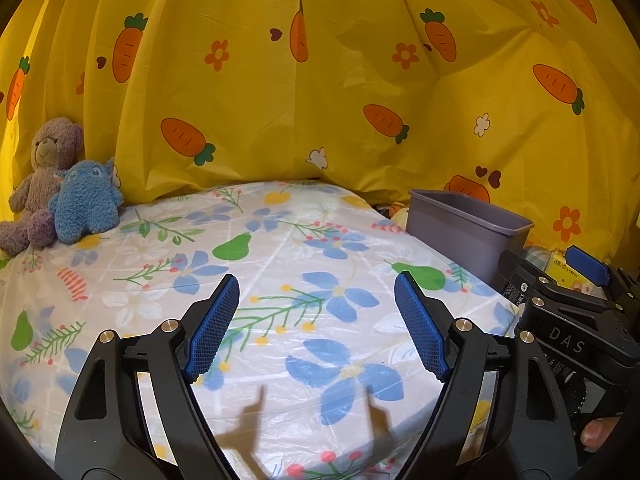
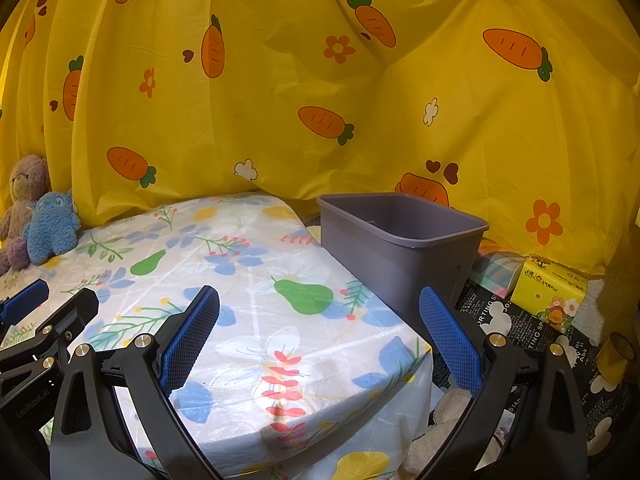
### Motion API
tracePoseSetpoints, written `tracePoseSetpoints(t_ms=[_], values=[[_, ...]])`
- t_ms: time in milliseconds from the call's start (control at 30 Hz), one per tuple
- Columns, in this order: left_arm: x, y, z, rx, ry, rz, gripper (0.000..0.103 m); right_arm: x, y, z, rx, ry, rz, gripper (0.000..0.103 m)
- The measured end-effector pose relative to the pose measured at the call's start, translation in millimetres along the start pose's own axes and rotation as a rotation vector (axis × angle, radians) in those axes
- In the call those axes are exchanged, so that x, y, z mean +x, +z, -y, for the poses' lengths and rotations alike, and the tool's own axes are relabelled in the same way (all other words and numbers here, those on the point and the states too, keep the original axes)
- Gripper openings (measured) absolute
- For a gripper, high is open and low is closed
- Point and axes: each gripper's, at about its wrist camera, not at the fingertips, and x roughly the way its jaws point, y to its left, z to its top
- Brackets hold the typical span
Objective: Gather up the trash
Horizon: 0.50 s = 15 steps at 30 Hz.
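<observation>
A grey plastic bin [image 2: 392, 256] stands open-topped off the right edge of the table [image 2: 240, 280], which has a floral plastic cover. What the bin holds is hidden. My left gripper [image 1: 316, 280] hovers over the cover [image 1: 280, 240], open, with only the cloth showing between its blue pads [image 1: 212, 328]. My right gripper [image 2: 319, 292] is open too, straddling the table's right edge, its right finger in front of the bin. The bin [image 1: 460, 232] sits at the right in the left wrist view. I see no loose scrap on the cover.
A brown teddy bear [image 1: 48, 168] and a blue plush [image 1: 86, 204] sit at the table's far left. A yellow carrot-print curtain [image 2: 320, 80] hangs behind. Right of the bin lie a yellow tissue pack [image 2: 552, 292], a checked pack [image 2: 496, 272] and a yellow roll [image 2: 618, 356].
</observation>
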Motion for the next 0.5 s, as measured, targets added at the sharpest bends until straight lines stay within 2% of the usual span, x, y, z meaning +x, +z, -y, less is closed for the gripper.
tracePoseSetpoints(t_ms=[500], values=[[-0.3, -1.1, 3.3, 0.005, -0.003, -0.003, 0.078, 0.6, -6.9, -0.2, 0.008, -0.009, 0.0, 0.096]])
